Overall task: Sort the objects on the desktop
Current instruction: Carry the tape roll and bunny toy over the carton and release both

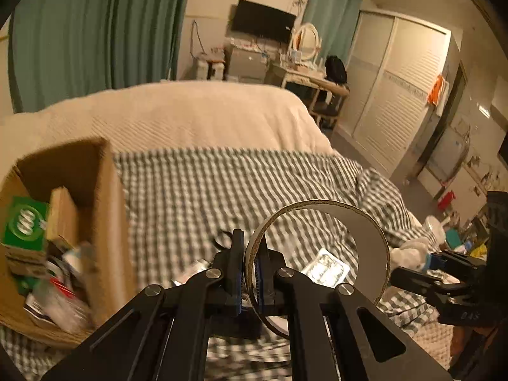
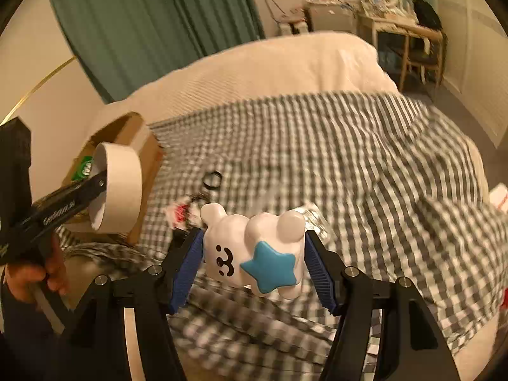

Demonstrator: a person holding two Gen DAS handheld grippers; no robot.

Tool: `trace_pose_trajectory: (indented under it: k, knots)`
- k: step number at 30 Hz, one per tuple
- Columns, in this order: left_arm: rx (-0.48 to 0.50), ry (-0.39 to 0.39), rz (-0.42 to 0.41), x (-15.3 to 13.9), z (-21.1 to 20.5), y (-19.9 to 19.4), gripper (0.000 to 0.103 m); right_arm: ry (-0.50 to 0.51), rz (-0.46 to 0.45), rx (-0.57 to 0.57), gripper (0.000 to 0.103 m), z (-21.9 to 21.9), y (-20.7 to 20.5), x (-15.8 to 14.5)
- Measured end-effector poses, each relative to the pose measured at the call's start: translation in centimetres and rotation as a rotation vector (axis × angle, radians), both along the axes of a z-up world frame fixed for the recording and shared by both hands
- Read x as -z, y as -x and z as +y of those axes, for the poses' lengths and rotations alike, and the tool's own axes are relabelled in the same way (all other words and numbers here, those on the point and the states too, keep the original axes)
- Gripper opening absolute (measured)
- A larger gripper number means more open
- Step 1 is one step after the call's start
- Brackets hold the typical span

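My left gripper [image 1: 250, 270] is shut on the wall of a cardboard tape roll [image 1: 368, 238] and holds it above the checked blanket, to the right of a cardboard box [image 1: 104, 209]. The roll [image 2: 123, 184] also shows in the right wrist view, in front of the box [image 2: 139, 133]. My right gripper [image 2: 252, 263] is shut on a white bear figurine with a blue star [image 2: 254, 247], held above the blanket. In the left wrist view the right gripper [image 1: 422, 263] holds the figurine [image 1: 409, 250] at the right edge.
The box holds a green packet [image 1: 25, 225] and several small items. A foil blister pack [image 1: 325, 270], a black ring [image 2: 212, 179] and small bits [image 2: 181, 212] lie on the checked blanket [image 2: 349, 165]. A cream duvet [image 1: 190, 111] lies beyond.
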State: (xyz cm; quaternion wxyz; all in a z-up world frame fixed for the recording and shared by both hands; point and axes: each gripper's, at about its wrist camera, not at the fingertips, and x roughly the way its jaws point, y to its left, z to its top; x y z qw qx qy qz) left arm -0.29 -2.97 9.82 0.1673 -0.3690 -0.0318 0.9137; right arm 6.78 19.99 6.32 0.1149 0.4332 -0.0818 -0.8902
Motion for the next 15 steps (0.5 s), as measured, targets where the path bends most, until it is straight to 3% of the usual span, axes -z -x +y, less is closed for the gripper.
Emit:
trace_pose_trajectory:
  k: [6, 10, 15]
  knots:
    - [-0.083, 0.026, 0.031, -3.0, -5.9, 1.2, 0.006, -0.033, 0.085, -0.105, 0.063, -5.9, 0.6, -5.5]
    - [-0.158, 0.086, 0.046, -3.8, -10.3, 1.7, 0.006, -0.032, 0.133, -0.209, 0.063, -11.5, 1.7, -8.4]
    - [-0.223, 0.14, 0.009, -2.9, -15.3, 2.7, 0.006, -0.027, 0.16, -0.359, 0.063, -19.9, 3.5, -9.1]
